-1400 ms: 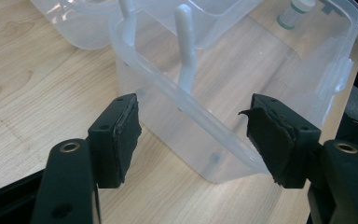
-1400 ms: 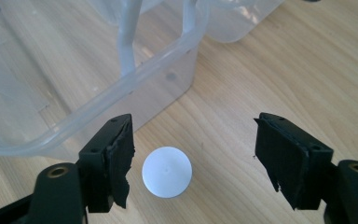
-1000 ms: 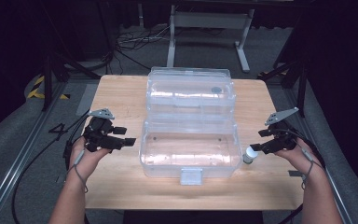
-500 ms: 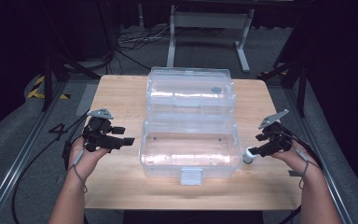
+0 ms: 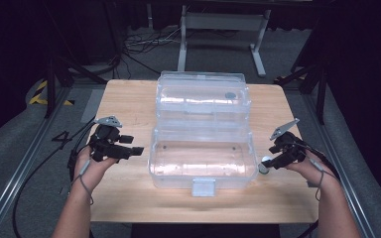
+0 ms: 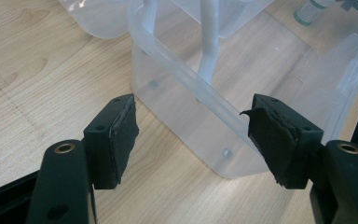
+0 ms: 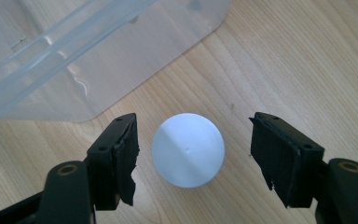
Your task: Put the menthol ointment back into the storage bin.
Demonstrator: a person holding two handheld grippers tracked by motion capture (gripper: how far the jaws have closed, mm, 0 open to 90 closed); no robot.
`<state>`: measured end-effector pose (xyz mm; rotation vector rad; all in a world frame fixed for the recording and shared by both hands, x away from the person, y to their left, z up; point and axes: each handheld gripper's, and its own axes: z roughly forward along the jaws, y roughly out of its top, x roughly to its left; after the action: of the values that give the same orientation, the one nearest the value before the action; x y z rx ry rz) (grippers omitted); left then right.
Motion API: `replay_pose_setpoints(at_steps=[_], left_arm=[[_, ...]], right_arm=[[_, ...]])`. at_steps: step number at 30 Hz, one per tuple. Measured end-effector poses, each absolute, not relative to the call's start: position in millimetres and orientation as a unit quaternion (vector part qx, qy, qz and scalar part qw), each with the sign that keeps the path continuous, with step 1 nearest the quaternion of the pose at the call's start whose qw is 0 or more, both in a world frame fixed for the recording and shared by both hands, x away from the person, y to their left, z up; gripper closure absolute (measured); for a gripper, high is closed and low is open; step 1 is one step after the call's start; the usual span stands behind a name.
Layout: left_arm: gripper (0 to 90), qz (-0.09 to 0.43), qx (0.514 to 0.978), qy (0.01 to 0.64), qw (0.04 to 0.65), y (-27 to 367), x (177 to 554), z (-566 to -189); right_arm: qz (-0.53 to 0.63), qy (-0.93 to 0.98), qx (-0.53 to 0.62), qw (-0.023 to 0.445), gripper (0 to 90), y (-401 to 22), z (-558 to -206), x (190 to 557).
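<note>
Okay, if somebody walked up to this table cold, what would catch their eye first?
Most likely the big clear plastic box in the middle of the wooden table, its lid swung open toward the far side. Next, the two black claws flanking it: the left claw open beside the box's left wall, and the right claw open around a small white round cap of a bottle standing by the box's right wall, pads not touching it.

Both forearms reached in from the near edge, the left gripper [image 5: 129, 148] at the left and the right gripper [image 5: 269, 161] at the right, each pointing inward with jaws spread apart.
</note>
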<state>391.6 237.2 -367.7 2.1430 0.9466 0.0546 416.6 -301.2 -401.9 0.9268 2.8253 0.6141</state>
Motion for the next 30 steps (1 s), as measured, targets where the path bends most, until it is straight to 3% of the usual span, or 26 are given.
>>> replay_pose_setpoints(at_steps=[30], left_arm=[[32.3,0.023,0.842,0.377,0.386,239,392,-370]], right_arm=[[0.15,0.94,0.307,0.029,43.9,-294,-425,423]])
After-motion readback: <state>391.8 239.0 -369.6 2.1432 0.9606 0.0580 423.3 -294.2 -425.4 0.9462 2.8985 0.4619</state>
